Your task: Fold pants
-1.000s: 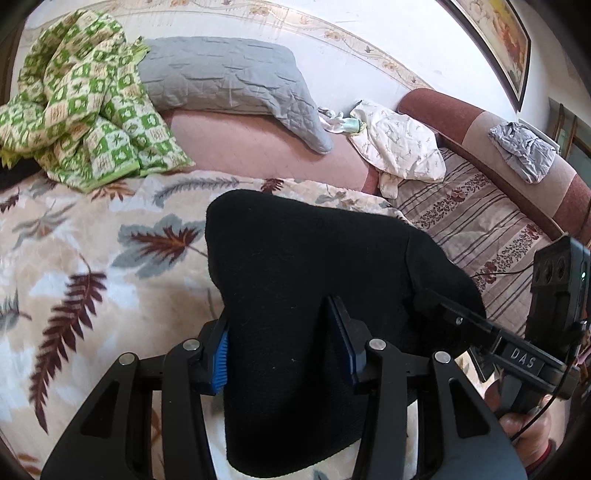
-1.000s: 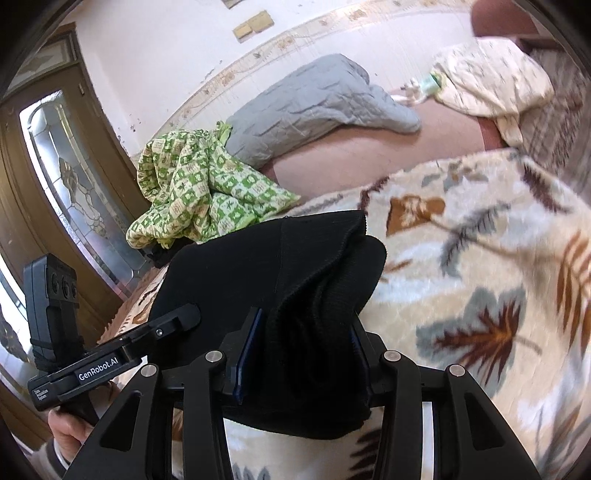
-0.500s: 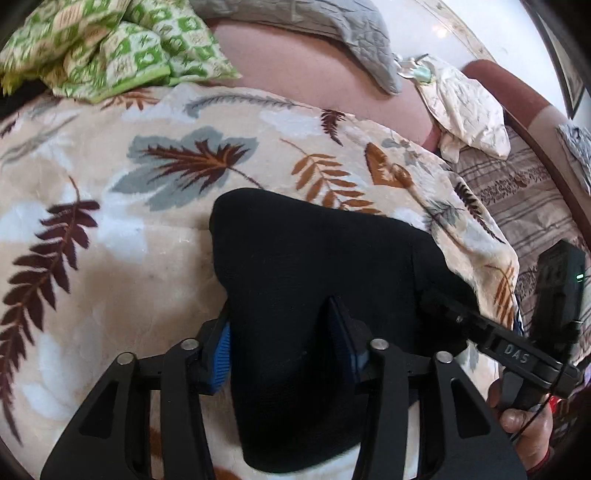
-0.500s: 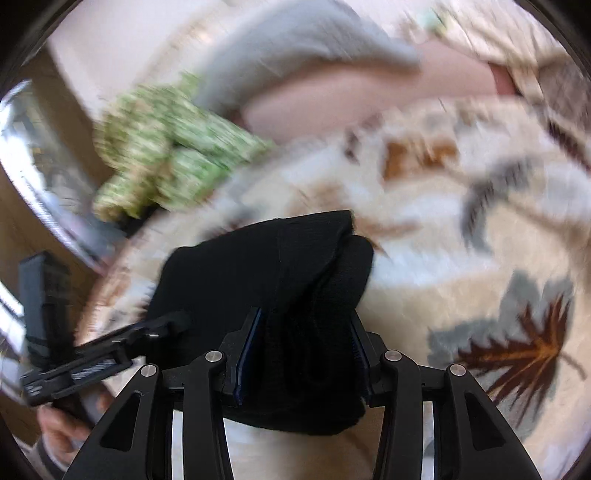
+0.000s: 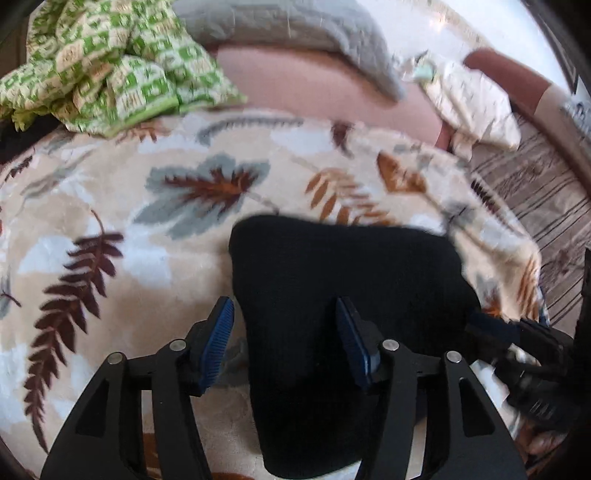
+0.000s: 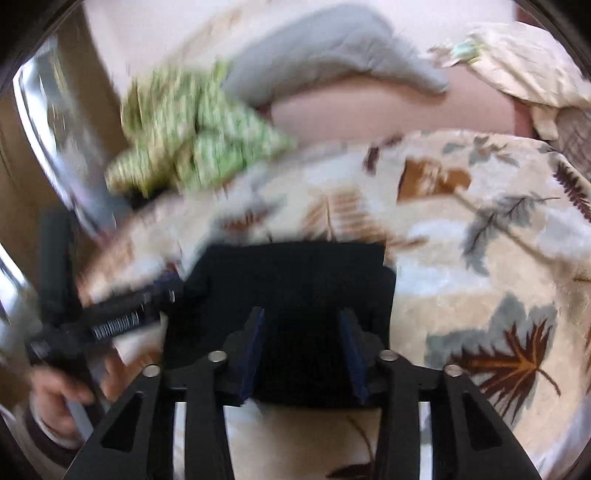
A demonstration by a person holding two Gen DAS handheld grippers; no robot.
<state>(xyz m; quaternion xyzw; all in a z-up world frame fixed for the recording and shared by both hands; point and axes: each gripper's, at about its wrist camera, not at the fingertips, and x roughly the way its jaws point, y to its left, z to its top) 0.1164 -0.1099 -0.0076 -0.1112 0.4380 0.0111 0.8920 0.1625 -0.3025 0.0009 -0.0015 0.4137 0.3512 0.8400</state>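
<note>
The black pants (image 5: 332, 295) lie as a compact folded bundle on the leaf-patterned blanket (image 5: 147, 258) covering the bed, so most of the folding looks done. The left tool (image 5: 284, 332) is opening: its left pad stands clear of the cloth, with the bundle's near edge between the jaws. The right tool (image 6: 301, 343) straddles the other end, its jaws closing with cloth between them; blur hides whether the pads press. What seems left is letting go and perhaps smoothing. A green checkered quilt (image 5: 103, 62) and grey pillow (image 5: 295, 33) lie well behind.
</note>
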